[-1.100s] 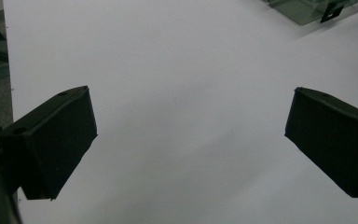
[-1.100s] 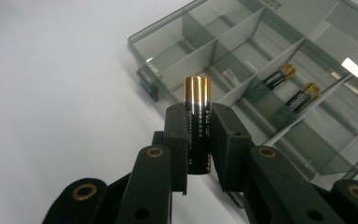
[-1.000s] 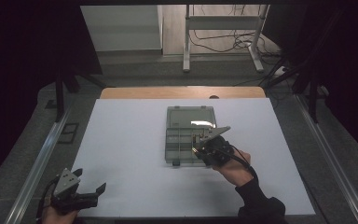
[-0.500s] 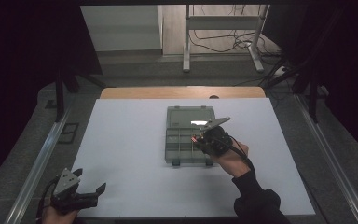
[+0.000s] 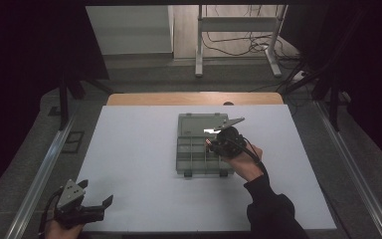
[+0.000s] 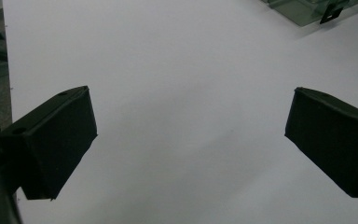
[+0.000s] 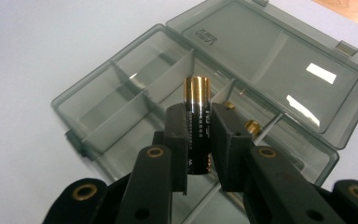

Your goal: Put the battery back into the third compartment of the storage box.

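Right hand-held gripper [image 7: 199,135] pinches black gold-capped battery [image 7: 197,121] above open smoky-grey plastic compartment box [image 7: 121,116]; not placed yet. Left hand-held gripper [image 6: 191,140] spread, idle.

1. my right gripper [image 7: 198,140] has its two black jaws closed on a battery [image 7: 197,126], which stands upright between them with its gold end up.
2. behind it an open grey box [image 7: 205,98] lies on the white table [image 7: 32,70], its lid [image 7: 279,70] folded flat.
3. dividers split the box into compartments.
4. two more gold battery ends [image 7: 251,125] show in compartments just right of my jaws.
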Demonstrator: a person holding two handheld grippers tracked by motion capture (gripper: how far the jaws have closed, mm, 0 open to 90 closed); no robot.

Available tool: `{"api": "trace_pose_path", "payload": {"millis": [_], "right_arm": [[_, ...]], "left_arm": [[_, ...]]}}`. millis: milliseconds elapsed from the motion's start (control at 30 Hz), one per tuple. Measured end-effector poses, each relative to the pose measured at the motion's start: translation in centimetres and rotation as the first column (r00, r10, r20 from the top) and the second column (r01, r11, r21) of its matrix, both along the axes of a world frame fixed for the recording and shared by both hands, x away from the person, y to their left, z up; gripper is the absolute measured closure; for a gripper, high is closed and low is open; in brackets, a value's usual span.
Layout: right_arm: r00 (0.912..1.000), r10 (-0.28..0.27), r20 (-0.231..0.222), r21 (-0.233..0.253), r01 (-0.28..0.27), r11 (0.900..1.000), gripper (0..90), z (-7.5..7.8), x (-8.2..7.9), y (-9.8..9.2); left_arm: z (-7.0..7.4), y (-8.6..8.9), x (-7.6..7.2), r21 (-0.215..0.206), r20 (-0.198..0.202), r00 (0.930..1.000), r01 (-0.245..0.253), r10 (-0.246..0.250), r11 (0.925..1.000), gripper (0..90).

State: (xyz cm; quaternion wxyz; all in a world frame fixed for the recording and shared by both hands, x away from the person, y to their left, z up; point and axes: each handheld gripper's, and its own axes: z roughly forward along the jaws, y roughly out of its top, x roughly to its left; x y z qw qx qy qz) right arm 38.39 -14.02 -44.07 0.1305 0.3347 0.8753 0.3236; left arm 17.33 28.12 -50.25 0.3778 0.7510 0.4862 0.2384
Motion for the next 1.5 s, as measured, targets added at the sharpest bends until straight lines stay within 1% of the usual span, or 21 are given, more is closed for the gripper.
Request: {"api": "trace_pose_path", "payload": {"millis": [233,333,500,667,767,933,1000,1100,1300,1433,1500], "right_arm": [[0.9993,-0.035,-0.016,-0.005,0.035,0.999,77.0,-0.5,1.3,0.4],[0.9982,-0.054,-0.026,-0.014,0.054,0.998,76.9,-0.9,1.8,0.3],[0.9965,-0.073,-0.04,-0.027,0.072,0.997,77.0,-1.7,2.6,0.3],[0.9954,-0.084,-0.046,-0.036,0.082,0.996,75.8,-2.4,3.1,0.6],[0.9954,-0.09,-0.033,-0.029,0.089,0.996,68.2,-2.4,3.2,0.6],[0.9956,-0.093,-0.01,-0.012,0.093,0.996,56.0,-1.8,2.7,0.0],[0.9967,-0.08,-0.009,-0.006,0.08,0.997,50.6,-1.6,2.5,-0.2],[0.9987,-0.051,0.01,-0.014,0.051,0.999,42.4,-1.4,2.0,-0.4],[0.9999,0.009,0.011,0.016,-0.01,1.0,31.3,-0.6,0.9,-0.7],[0.999,0.038,0.025,0.023,-0.038,0.999,23.8,-0.2,0.0,-0.9],[0.9983,0.045,0.038,0.039,-0.046,0.998,21.5,0.0,-0.5,-1.0]], "left_arm": [[0.0,0.0,0.0,-0.001,0.0,1.0,0.001,-0.001,1.0,2.3],[0.0,0.0,0.0,-0.001,-0.001,1.0,0.001,-0.001,1.0,2.3],[0.0,0.0,0.0,-0.001,-0.001,1.0,0.001,-0.001,1.0,2.4],[0.0,0.0,0.0,-0.001,-0.001,1.0,0.001,-0.001,1.0,2.4],[0.0,0.0,0.0,-0.001,-0.001,1.0,0.001,-0.001,1.0,2.5],[0.0,0.0,0.0,0.0,0.001,1.0,0.002,-0.002,1.0,2.5],[0.0,0.0,0.0,0.001,0.001,1.0,0.003,-0.003,1.0,2.5],[0.0,0.0,0.0,-0.001,0.001,1.0,0.002,-0.002,1.0,2.5],[0.0,0.1,0.0,-0.002,0.001,1.0,0.001,-0.001,1.0,2.5],[0.0,0.1,-0.1,-0.003,0.001,1.0,0.0,0.0,1.0,2.5],[0.0,0.1,-0.1,-0.002,0.001,1.0,0.001,-0.001,1.0,2.5]]}}
